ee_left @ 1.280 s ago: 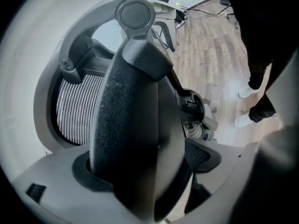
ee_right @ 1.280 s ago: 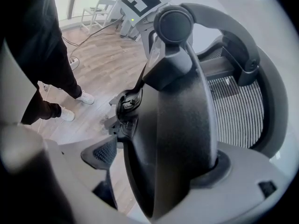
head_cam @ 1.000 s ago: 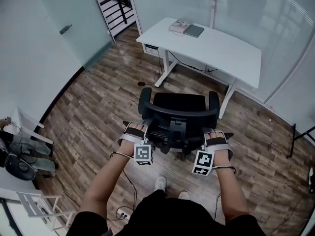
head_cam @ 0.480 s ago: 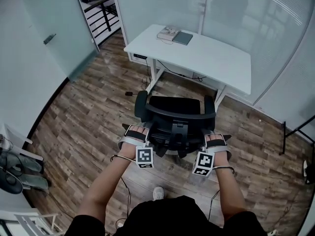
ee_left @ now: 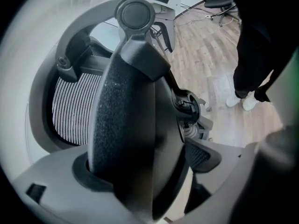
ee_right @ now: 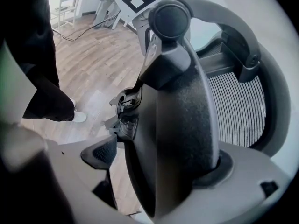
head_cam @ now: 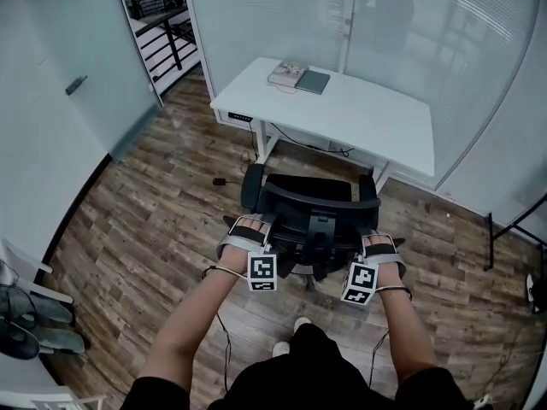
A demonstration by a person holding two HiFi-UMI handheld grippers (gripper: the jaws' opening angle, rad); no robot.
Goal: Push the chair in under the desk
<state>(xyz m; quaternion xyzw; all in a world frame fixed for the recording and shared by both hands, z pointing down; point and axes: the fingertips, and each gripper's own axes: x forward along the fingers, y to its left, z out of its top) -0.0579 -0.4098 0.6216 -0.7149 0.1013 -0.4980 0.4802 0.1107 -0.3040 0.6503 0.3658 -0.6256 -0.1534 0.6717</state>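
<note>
Both claws were clamped on the black office chair [head_cam: 312, 196]. The left gripper [head_cam: 247, 233] and right gripper [head_cam: 377, 248] each had their jaws closed on one side of the backrest frame, with the mesh showing just past them in both gripper views. The chair sat right in front of the white desk [head_cam: 367, 114], facing it, and as far as I could tell the seat wasn't tucked under yet.

What I'd worry about: the armrests looked about as wide as the gap between the desk legs, so an off-centre shove could bang one into a leg or the desktop edge. Uneven pressure from the two sides would probably swivel the seat instead of rolling it. There was also a dark cable [head_cam: 224, 180] lying on the floor near the desk's left leg, and a caster could snag on it.

The floor [head_cam: 145, 220] was wood-look plank, smooth enough for the chair to roll easily. It was a small office with frosted glass walls [head_cam: 273, 15] behind the desk, and a couple of books [head_cam: 291, 73] stacked at the desk's far corner.
</note>
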